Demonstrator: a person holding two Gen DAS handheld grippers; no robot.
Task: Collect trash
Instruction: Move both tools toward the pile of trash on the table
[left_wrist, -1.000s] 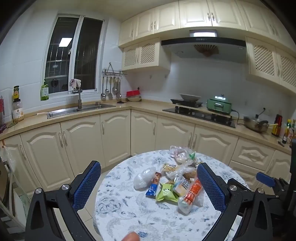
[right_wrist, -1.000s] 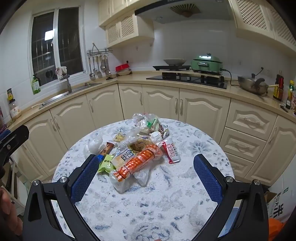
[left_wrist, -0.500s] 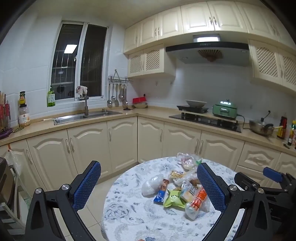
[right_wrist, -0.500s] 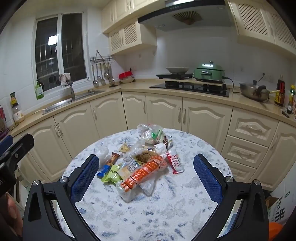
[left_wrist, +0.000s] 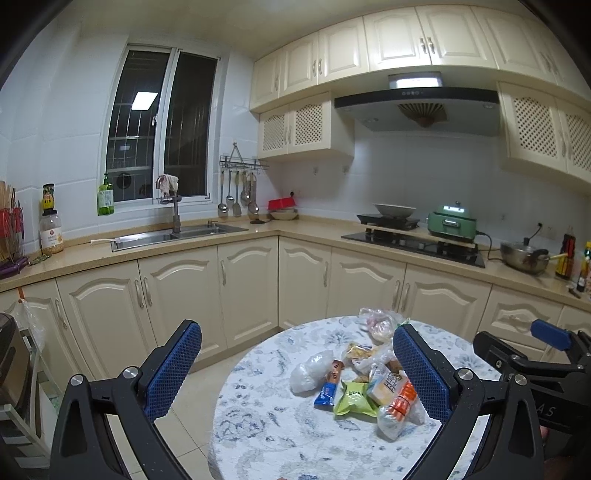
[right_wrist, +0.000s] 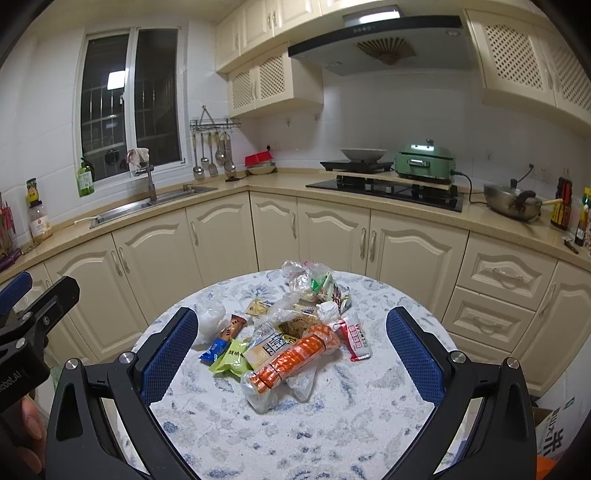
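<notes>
A heap of trash lies on a round table with a blue-flowered cloth (right_wrist: 332, 417): an orange packet in clear plastic (right_wrist: 295, 358), a green snack bag (right_wrist: 231, 356), a blue bar wrapper (right_wrist: 216, 347), a red-and-white sachet (right_wrist: 356, 338), crumpled clear bags (right_wrist: 306, 277). The same heap shows in the left wrist view (left_wrist: 364, 384). My right gripper (right_wrist: 290, 354) is open and empty, held above the near side of the heap. My left gripper (left_wrist: 295, 371) is open and empty, held off the table's left edge. The right gripper shows in the left wrist view (left_wrist: 546, 343), and the left one in the right wrist view (right_wrist: 22, 325).
Cream cabinets and a counter run along the back, with a sink (left_wrist: 173, 236), a hob (right_wrist: 384, 188), a green cooker (right_wrist: 424, 162) and a pan (right_wrist: 513, 201). A cardboard box (right_wrist: 554, 432) stands on the floor at the right. A plastic bag (left_wrist: 27, 321) hangs at the left.
Both grippers have pulled back and up from the table; the heap now looks smaller and lower in both views. Both stay open. The trash has not moved.
</notes>
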